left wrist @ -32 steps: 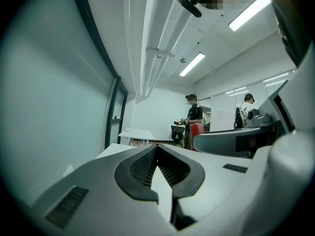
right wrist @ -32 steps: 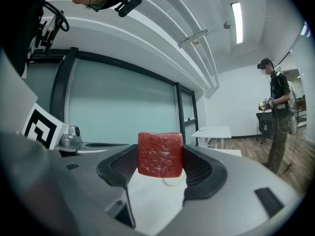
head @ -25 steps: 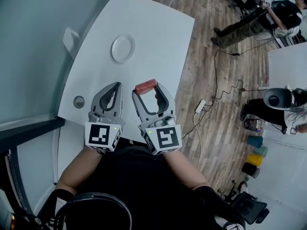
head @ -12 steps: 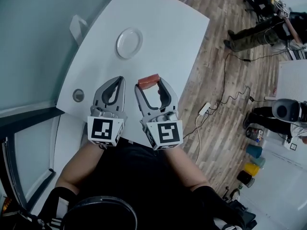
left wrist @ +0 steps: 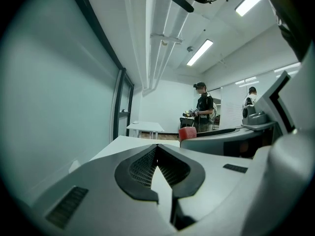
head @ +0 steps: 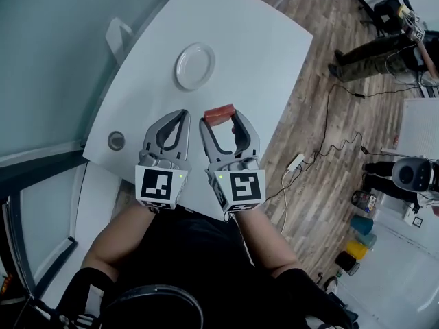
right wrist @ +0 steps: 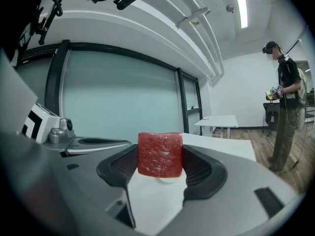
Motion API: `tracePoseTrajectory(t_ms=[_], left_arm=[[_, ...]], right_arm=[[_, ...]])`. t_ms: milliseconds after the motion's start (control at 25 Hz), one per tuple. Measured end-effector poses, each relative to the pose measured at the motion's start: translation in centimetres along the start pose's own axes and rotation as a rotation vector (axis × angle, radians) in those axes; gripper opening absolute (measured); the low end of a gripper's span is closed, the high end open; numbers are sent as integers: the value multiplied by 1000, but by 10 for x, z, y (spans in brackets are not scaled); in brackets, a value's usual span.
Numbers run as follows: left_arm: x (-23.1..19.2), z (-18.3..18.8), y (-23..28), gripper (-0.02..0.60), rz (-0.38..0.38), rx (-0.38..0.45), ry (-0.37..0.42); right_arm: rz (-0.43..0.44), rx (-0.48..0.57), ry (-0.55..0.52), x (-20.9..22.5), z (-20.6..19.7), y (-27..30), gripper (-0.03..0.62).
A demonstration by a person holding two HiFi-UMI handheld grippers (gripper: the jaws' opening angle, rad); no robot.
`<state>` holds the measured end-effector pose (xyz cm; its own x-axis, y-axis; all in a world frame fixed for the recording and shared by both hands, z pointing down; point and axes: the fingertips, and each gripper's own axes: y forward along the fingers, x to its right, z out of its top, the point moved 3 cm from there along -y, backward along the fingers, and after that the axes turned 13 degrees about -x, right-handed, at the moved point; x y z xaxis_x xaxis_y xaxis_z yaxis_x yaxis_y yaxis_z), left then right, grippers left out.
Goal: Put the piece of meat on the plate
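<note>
The right tongs (head: 221, 117) grip the piece of meat (head: 219, 113) above the table (head: 247, 46), short of the plate (head: 195, 66), while the left tongs (head: 180, 118) are clenched empty.

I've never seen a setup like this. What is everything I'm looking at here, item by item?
table: one, white, under the grippers
plate: one, white, empty, on the table ahead of the grippers
piece of meat: one, red, held above the table, not on the plate
round cap: one, grey, set in the table near its left edge
power strip: one, white, on the wooden floor right of the table
small bins: a few, teal, yellow and black, on the floor at far right
other people: two, dark clothes, at the right
left gripper: one, grey, jaws together, empty
right gripper: one, grey, jaws closed on the meat
</note>
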<state>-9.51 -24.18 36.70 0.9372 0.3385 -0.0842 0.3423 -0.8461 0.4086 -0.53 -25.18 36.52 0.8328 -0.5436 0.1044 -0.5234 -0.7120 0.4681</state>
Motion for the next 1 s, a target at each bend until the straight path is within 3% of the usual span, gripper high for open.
tracePoseTrajectory(t_ms=[1000], left_arm=[[-44, -29, 69, 2, 20, -97, -23]], right_arm=[[-13, -98, 39, 31, -16, 90, 282]])
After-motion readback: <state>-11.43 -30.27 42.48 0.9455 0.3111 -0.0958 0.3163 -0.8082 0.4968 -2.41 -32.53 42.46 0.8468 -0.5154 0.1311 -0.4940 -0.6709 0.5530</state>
